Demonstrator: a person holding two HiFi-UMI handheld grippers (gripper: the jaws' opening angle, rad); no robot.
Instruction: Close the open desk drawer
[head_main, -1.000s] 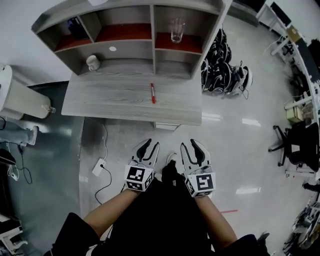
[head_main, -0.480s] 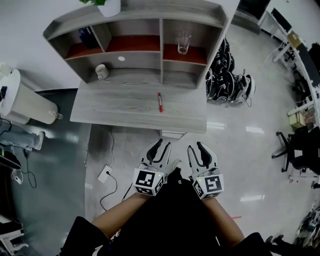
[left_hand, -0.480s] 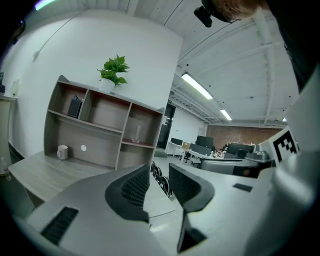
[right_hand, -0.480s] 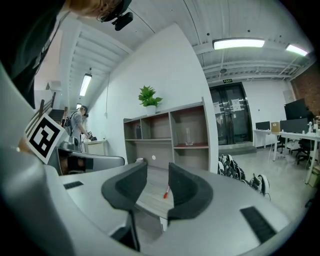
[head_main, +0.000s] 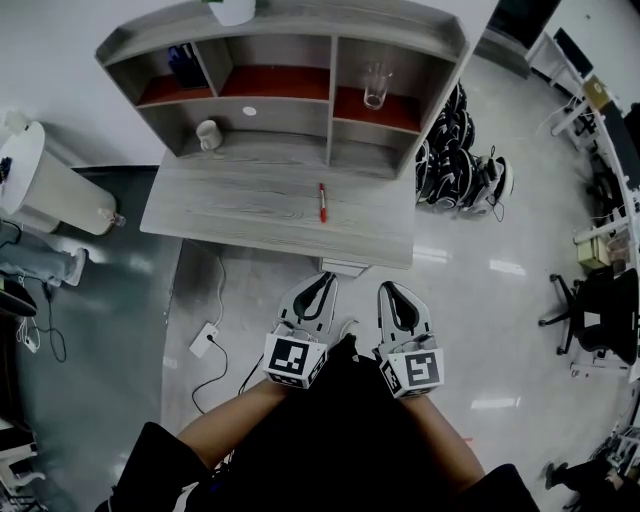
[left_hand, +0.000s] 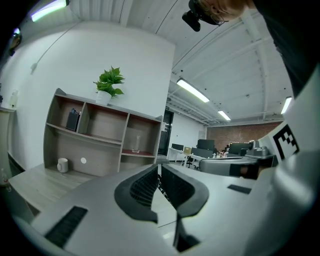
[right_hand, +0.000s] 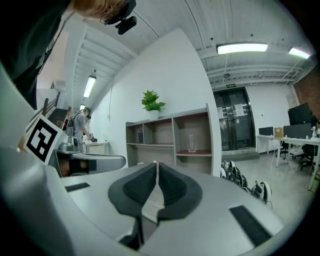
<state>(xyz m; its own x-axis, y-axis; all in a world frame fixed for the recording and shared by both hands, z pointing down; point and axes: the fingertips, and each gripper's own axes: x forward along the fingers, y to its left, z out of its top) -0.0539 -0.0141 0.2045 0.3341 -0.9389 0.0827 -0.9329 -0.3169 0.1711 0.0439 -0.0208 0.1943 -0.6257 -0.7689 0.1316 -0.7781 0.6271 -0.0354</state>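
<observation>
none of the push done yet: holds left gripper (head_main: 322, 280) and right gripper (head_main: 389, 290) side by side near the body, jaws closing to slits on nothing. finds the drawer (head_main: 343, 266) jutting under the desk (head_main: 250, 205) front edge, ahead, untouched. approach step; next calls for reaching forward, setting tips on its face, pushing straight in.

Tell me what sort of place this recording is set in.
Most likely an open-plan office or lab workspace. A grey desk with a shelf unit on it stands on a glossy floor. An office chair and more desks with monitors fill the room beyond.
</observation>
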